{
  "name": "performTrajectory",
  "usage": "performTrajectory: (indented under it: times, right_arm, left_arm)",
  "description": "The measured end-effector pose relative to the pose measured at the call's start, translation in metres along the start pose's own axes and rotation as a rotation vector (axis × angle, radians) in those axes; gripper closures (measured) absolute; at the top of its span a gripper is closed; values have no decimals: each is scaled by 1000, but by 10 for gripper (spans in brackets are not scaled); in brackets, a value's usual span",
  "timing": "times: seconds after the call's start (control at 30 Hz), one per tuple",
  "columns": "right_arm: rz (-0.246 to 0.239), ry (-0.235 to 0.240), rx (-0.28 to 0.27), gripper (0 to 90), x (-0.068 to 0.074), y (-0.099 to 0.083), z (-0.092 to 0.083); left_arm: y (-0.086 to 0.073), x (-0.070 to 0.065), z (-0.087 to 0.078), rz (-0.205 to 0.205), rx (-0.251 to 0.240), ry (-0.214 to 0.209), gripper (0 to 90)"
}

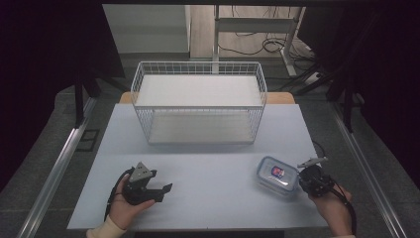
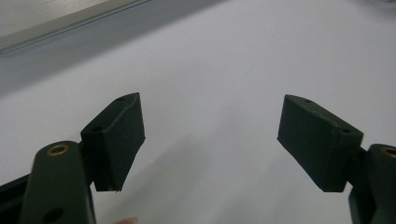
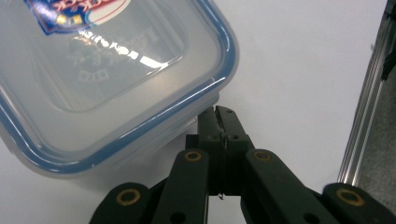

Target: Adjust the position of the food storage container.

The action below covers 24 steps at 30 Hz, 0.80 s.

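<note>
Table (image 1: 208, 173) surface, pale and flat, carries everything. At the left, the left gripper (image 1: 159, 190) rests low on it, jaws spread apart with nothing between the pads (image 2: 116, 140). Behind the middle stands a white wire basket (image 1: 198, 101) with nothing visible in it. To the right lies a clear plastic container (image 1: 277, 175), its blue-rimmed lid (image 3: 107, 79) on; no contents can be made out. The right gripper (image 3: 223, 114) has its jaws pressed together, tips touching the box's near corner.
</note>
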State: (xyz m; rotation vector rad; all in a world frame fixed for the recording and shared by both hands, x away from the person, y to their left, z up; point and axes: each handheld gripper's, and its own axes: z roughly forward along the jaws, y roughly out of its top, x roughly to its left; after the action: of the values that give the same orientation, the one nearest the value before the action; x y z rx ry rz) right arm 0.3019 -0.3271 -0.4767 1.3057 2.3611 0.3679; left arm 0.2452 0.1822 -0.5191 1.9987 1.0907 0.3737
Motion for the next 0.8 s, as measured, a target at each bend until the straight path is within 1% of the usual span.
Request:
performTrajectory:
  times: [0.03, 0.07, 0.1, 0.17, 0.27, 0.37, 0.43, 0.5, 0.53, 0.57, 0.6, 0.63, 0.67, 0.7, 0.73, 0.77, 0.8]
  right_arm:
    - [0, 0, 0, 898, 0, 0, 0]
    - [-10, -2, -5, 898, 1, 7, 2]
    - [-10, -2, -5, 898, 1, 7, 2]
    - [-24, 0, -13, 898, 1, 16, 7]
    - [-34, 8, -22, 898, 2, 26, 12]
    - [-58, 21, -28, 898, 5, 35, 17]
    - [-87, 17, -36, 898, 8, 42, 20]
    - [-109, 29, -42, 898, 13, 49, 23]
    - [-109, 29, -42, 898, 13, 49, 23]
    - [-130, 39, -50, 898, 19, 56, 25]
    - [-143, 46, -52, 898, 23, 59, 26]
    - [-143, 46, -52, 898, 23, 59, 26]
    - [-157, 51, -52, 898, 28, 63, 26]
    - [-190, 53, -61, 898, 39, 68, 25]
    - [-190, 53, -61, 898, 39, 68, 25]
    - [-203, 55, -67, 898, 43, 71, 24]
    - [-224, 68, -79, 898, 53, 77, 22]
  left_arm:
    - [0, 0, 0, 0, 0, 0, 221]
    - [0, 0, 0, 0, 0, 1, 222]
    - [0, 0, 0, 0, 0, 1, 222]
    - [0, 0, 0, -1, 0, 3, 222]
    - [0, 1, 0, -3, -2, 5, 222]
    - [0, 2, 1, -10, -1, 7, 222]
    - [0, 3, 1, -8, 1, 8, 222]
    - [0, 3, 1, -9, -1, 9, 222]
    - [0, 3, 1, -9, -1, 9, 222]
    - [0, 3, 0, -9, -3, 10, 222]
    - [1, 3, 0, -9, -4, 10, 223]
    - [1, 3, 0, -9, -4, 10, 222]
    - [1, 4, -1, -11, -6, 11, 222]
    - [1, 4, -1, -11, -7, 12, 222]
    - [1, 4, -1, -11, -7, 12, 222]
    - [1, 4, -1, -11, -6, 12, 222]
    - [1, 5, -1, -10, -4, 11, 223]
